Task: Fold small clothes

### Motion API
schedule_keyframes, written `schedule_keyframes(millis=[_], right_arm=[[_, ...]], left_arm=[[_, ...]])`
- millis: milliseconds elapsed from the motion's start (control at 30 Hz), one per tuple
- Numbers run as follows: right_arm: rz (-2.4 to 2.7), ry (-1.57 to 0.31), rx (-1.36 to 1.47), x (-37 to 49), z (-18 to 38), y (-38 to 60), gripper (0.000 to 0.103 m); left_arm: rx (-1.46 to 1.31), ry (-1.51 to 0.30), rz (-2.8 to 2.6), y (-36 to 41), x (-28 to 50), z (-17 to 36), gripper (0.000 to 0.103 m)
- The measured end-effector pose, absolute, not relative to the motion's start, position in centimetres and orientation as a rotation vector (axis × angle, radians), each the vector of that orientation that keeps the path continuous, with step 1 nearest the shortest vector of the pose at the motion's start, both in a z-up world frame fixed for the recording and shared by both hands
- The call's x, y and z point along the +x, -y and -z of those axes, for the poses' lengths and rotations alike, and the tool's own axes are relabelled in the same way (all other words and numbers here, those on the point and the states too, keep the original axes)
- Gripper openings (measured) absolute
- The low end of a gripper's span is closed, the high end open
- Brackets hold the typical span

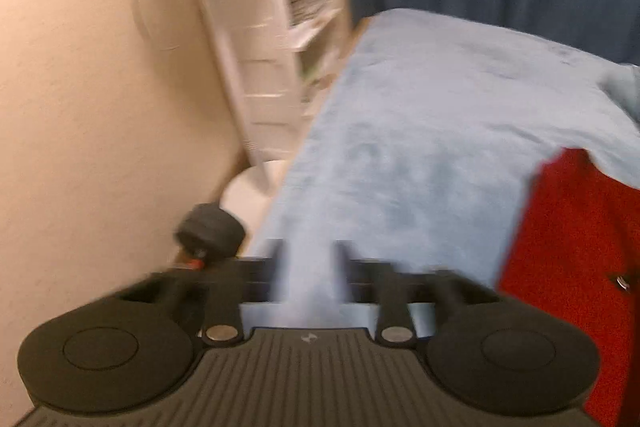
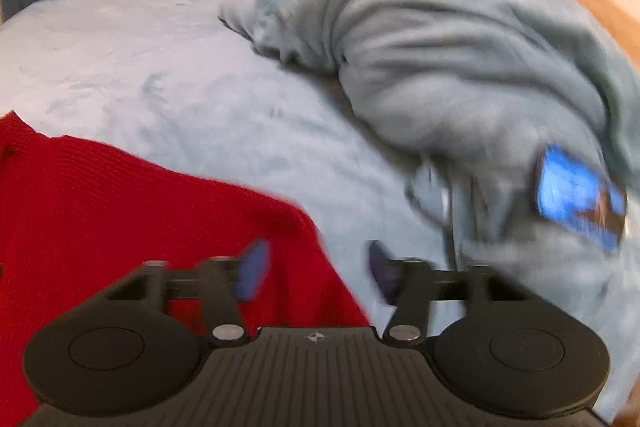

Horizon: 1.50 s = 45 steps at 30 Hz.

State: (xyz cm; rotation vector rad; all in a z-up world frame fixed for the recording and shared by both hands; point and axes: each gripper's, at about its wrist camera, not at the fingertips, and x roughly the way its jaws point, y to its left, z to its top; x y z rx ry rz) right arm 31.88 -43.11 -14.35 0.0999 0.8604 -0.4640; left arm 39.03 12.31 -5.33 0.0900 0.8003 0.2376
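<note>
Red knit is what you are after: the small red garment (image 2: 132, 227) lies flat on the pale blue blanket (image 2: 168, 75) that covers the bed, between your two tools, with its near corner right under the right gripper (image 2: 316, 271) and its other edge at the far right of the left gripper's (image 1: 308, 259) view. Both pairs of jaws stand apart with nothing between them, so you are probably lining up to take the two edges. Bring each tool to its own corner, nip only the red layer and not the plush blanket beneath, and lift both sides evenly so the fold lands square. Its fabric looks ribbed and soft, smooth in the middle, with a small metal fastener (image 1: 621, 281) near one edge. Keep clear of the rumpled grey-blue bedding (image 2: 460, 67) heaped to your right.
</note>
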Motion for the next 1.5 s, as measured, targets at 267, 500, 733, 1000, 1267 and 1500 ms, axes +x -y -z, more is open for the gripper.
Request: schedule_keyframes(millis=[267, 500, 733, 1000, 1267, 1500], right_arm=[[-0.056, -1.171, 0.68, 17.7, 23.6, 31.8, 0.078], [0.057, -0.981, 0.416, 14.8, 17.5, 33.7, 0.017], [0.209, -0.983, 0.5, 13.9, 20.8, 41.8, 0.016], [0.226, -0.964, 0.526, 14.1, 22.0, 40.5, 0.017], [0.282, -0.978, 0.607, 13.3, 21.3, 41.4, 0.035], [0.286, -0.917, 0.501, 7.6, 15.6, 39.2, 0.056]], left_arm=[[0.027, -1.013, 0.102, -3.1, 31.2, 12.1, 0.097], [0.201, -1.142, 0.283, 5.1, 27.5, 17.8, 0.103], [0.184, -1.141, 0.335, 5.9, 27.9, 17.1, 0.007], [0.249, -0.828, -0.135, -7.4, 37.6, 6.4, 0.008], [0.178, -0.692, -0.228, -11.3, 36.6, 4.6, 0.103], [0.226, -0.882, 0.056, -5.5, 23.3, 11.9, 0.103]])
